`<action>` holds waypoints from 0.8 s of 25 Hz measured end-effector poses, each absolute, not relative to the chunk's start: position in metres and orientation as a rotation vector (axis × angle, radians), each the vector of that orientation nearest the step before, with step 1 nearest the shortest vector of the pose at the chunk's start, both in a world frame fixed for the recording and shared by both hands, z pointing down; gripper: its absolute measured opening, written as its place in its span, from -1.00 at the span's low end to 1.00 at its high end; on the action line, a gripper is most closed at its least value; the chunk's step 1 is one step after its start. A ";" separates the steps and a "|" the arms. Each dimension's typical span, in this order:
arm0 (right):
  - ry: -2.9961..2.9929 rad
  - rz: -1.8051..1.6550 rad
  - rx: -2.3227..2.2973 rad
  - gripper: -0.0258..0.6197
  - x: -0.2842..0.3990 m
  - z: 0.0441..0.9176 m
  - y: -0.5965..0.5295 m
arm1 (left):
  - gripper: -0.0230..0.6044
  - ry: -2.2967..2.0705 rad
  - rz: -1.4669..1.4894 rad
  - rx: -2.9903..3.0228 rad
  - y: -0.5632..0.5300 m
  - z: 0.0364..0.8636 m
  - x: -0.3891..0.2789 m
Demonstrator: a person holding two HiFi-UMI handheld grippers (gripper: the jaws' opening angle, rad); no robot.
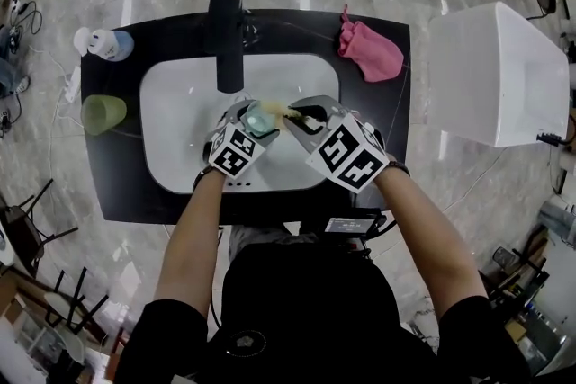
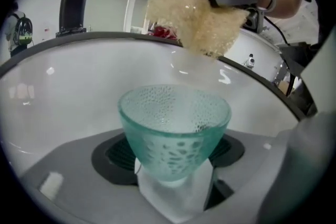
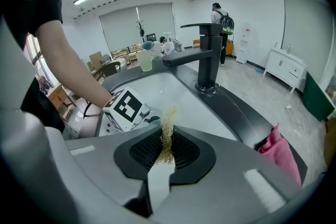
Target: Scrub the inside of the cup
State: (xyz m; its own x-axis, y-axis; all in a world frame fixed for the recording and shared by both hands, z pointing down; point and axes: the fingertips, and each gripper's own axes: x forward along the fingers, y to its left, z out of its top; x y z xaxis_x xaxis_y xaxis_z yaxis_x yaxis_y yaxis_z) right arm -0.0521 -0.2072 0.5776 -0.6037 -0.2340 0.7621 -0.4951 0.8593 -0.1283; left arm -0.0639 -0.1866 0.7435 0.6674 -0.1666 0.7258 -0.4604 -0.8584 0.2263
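A pale green dimpled glass cup (image 2: 174, 128) sits upright between the jaws of my left gripper (image 2: 173, 170), which is shut on its lower body. In the head view the cup (image 1: 261, 117) hangs over the white basin (image 1: 180, 130) just in front of the faucet. My right gripper (image 3: 167, 152) is shut on a tan fibrous scrubber (image 3: 167, 136), pinched thin between the jaws. From the left gripper view the scrubber (image 2: 197, 10) hangs above and beyond the cup's rim, apart from it. The right gripper (image 1: 304, 117) is beside the cup's right side.
A black faucet (image 1: 226, 36) stands at the back of the black counter (image 1: 396, 148). A pink cloth (image 1: 371, 51) lies at the back right. A green cup (image 1: 103, 113) and a white and blue bottle (image 1: 103, 43) stand on the left. A white box (image 1: 495, 81) is to the right.
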 end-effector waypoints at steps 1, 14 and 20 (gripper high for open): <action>-2.234 0.419 0.529 -0.79 -0.052 0.577 -0.208 | 0.26 -0.505 1.016 2.488 -0.188 0.745 -0.063; -2.228 0.439 0.543 -0.79 -0.049 0.579 -0.208 | 0.26 -0.540 1.021 2.445 -0.190 0.751 -0.072; -2.237 0.459 0.547 -0.79 -0.049 0.575 -0.208 | 0.27 -0.541 1.023 2.388 -0.188 0.749 -0.079</action>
